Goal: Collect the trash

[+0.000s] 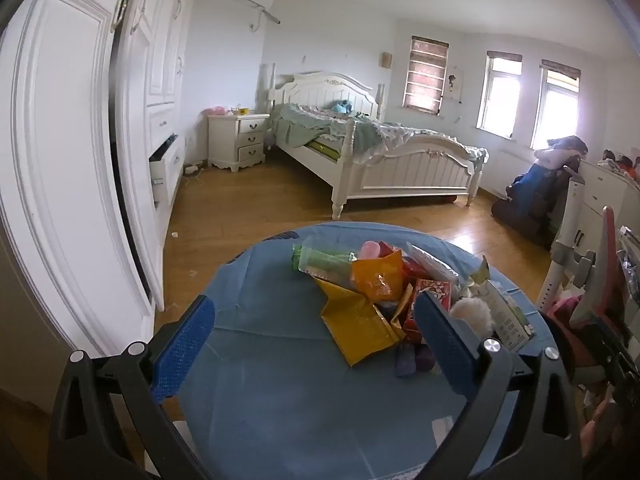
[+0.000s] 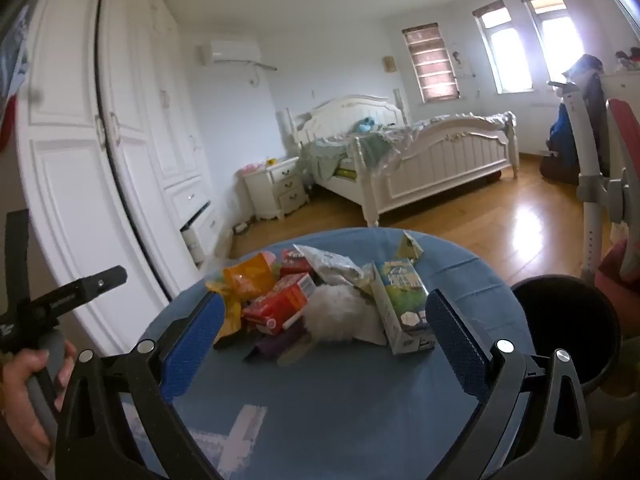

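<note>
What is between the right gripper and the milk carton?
Nothing visible. The right gripper is open above the blue table, and the milk carton stands just ahead beside its right finger. The black bin sits further right.

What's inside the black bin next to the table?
The black bin looks dark inside, with no trash showing in the part you can see. Its bottom is in shadow and its near side is hidden behind the right gripper, so I can't be sure.

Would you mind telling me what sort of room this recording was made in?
Most likely a home bedroom, perhaps a child's: a white wooden bed with rumpled bedding, a white three-drawer nightstand beside it, and tall white panelled wardrobe doors. The trash sits on a round table under a blue cloth.
</note>
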Available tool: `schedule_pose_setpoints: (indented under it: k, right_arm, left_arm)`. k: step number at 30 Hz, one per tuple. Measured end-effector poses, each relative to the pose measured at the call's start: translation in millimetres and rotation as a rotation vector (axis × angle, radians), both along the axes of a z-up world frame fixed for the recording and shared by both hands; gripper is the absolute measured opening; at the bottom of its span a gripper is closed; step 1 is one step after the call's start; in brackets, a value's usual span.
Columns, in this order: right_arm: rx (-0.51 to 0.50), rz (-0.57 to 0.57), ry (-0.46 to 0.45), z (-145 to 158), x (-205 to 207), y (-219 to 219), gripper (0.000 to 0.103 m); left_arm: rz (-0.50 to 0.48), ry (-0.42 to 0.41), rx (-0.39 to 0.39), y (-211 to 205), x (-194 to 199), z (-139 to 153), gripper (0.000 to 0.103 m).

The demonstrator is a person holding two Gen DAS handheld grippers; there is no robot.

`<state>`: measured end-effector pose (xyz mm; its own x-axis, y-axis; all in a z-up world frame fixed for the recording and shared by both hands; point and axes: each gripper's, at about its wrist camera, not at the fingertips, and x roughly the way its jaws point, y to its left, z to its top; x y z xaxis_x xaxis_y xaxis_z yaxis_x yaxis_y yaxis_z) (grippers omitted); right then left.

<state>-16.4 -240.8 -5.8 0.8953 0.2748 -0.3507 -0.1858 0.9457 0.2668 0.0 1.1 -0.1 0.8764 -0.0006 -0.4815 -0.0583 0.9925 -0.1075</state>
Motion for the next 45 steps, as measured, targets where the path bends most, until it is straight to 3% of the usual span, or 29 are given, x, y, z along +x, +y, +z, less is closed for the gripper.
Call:
schedule_pose_setpoints:
  k: [45]
  right_arm:
    - [0.015, 0.009, 0.04, -13, 7, -3, 0.099]
  left_arm:
    - [-0.008, -0.008, 0.047, -11, 8, -10, 0.098]
